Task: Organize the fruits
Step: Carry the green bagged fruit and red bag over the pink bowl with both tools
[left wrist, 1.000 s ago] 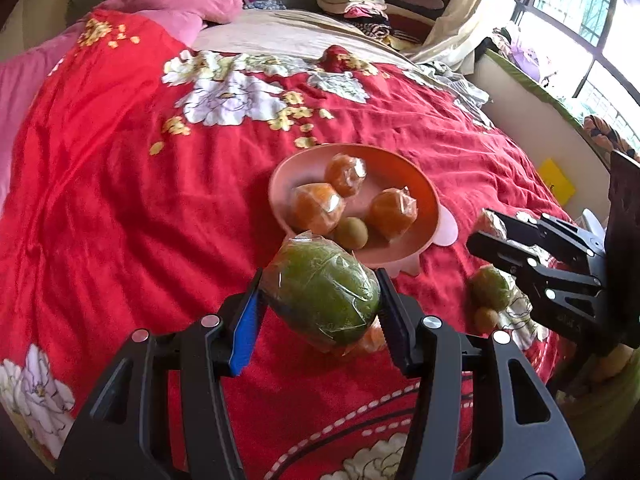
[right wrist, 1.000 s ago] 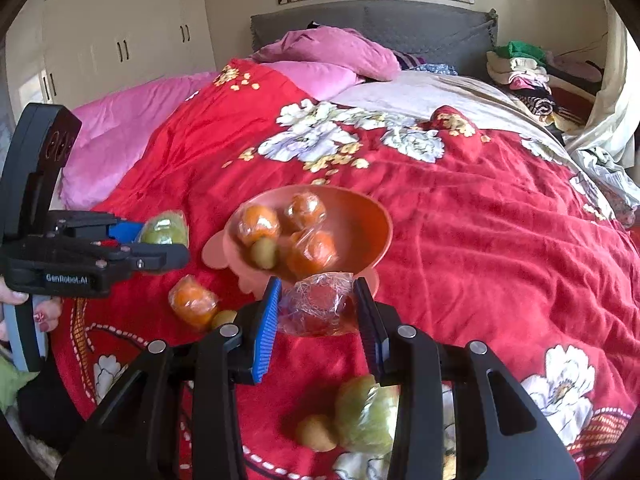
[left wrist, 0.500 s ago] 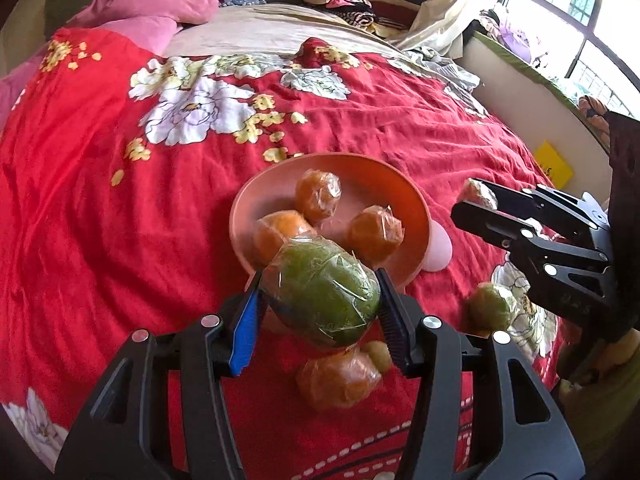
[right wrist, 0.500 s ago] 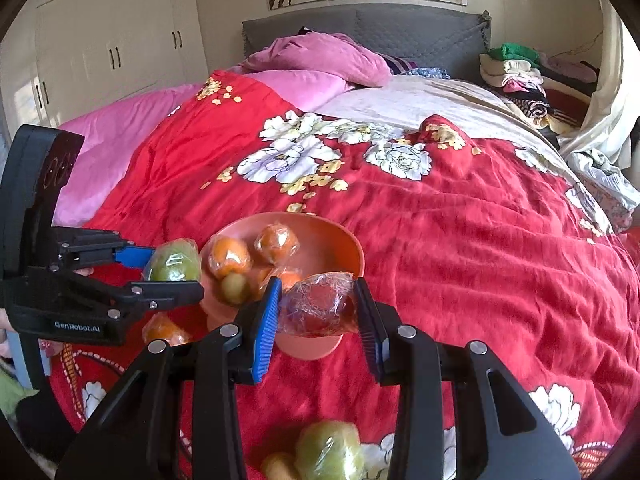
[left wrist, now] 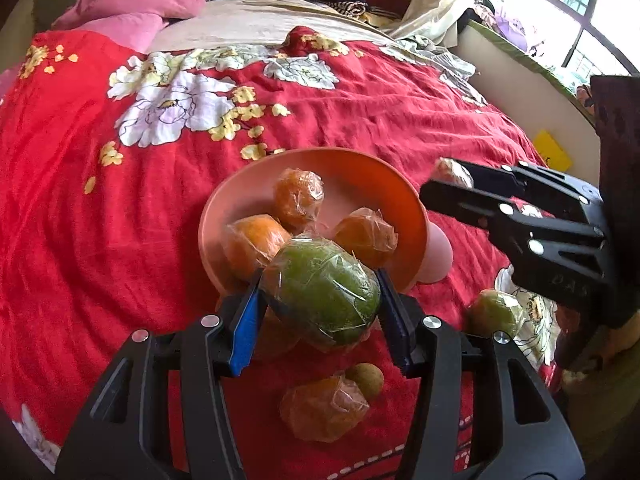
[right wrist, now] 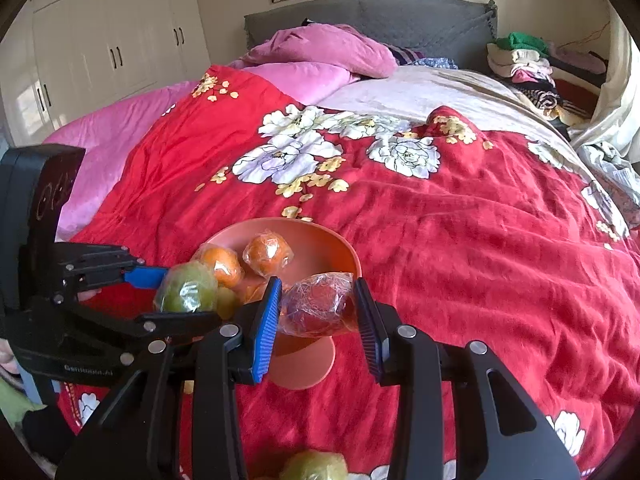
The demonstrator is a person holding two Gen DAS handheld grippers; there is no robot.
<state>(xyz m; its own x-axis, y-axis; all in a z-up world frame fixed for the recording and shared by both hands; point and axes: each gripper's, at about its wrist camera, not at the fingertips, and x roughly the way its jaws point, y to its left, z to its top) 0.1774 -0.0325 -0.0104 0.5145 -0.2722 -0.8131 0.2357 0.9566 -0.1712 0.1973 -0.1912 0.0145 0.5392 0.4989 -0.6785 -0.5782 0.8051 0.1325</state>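
A pink bowl [left wrist: 376, 184] on the red bedspread holds three wrapped oranges [left wrist: 298, 196]. My left gripper [left wrist: 320, 304] is shut on a wrapped green fruit [left wrist: 322, 288] and holds it over the bowl's near rim. My right gripper [right wrist: 318, 312] is shut on a wrapped red fruit [right wrist: 320, 306] at the bowl's [right wrist: 320, 240] near right edge. The right gripper also shows in the left wrist view [left wrist: 452, 184], and the left gripper with the green fruit [right wrist: 186, 288] shows in the right wrist view.
On the bedspread near me lie a wrapped orange [left wrist: 324, 408], a small brown fruit [left wrist: 366, 376] and a wrapped green fruit [left wrist: 496, 312]. Pink pillows [right wrist: 320, 52] and folded clothes [right wrist: 524, 60] lie at the bed's far end.
Both grippers have moved forward toward the bowl with their fruits held. The green fruit now hangs over the bowl's near rim, the red fruit at its right edge.
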